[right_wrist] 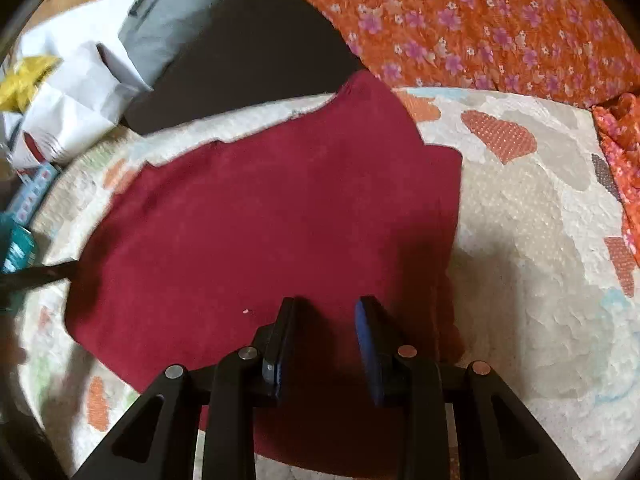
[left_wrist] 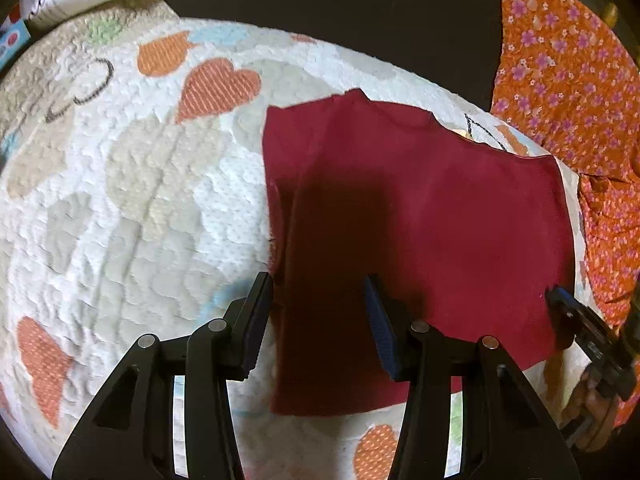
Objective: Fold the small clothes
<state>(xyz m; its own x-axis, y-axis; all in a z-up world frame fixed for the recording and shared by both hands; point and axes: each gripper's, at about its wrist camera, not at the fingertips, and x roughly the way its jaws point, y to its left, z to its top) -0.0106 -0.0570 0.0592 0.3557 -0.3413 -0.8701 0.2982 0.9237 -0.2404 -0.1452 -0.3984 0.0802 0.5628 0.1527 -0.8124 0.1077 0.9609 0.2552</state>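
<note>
A white quilted blanket (left_wrist: 132, 184) printed with orange hearts and grey and pale blue patches covers the whole work surface. Along its far edge runs a dark flat panel (left_wrist: 340, 20), and an orange cloth with pink flowers (left_wrist: 568, 80) is heaped against the right edge. Beyond the far left corner lie crumpled white paper bags (right_wrist: 76, 104), a grey bag (right_wrist: 168, 24) and something yellow (right_wrist: 24, 80).

The dark red garment (left_wrist: 420, 216) lies spread flat on the blanket's right half, one pointed corner reaching over the far edge onto the dark panel.

The left gripper (left_wrist: 318, 284) hovers at the garment's left border, fingers wide apart and holding nothing. The right gripper (right_wrist: 326, 308) hangs over the garment's near part, fingers parted with a clear gap and empty
</note>
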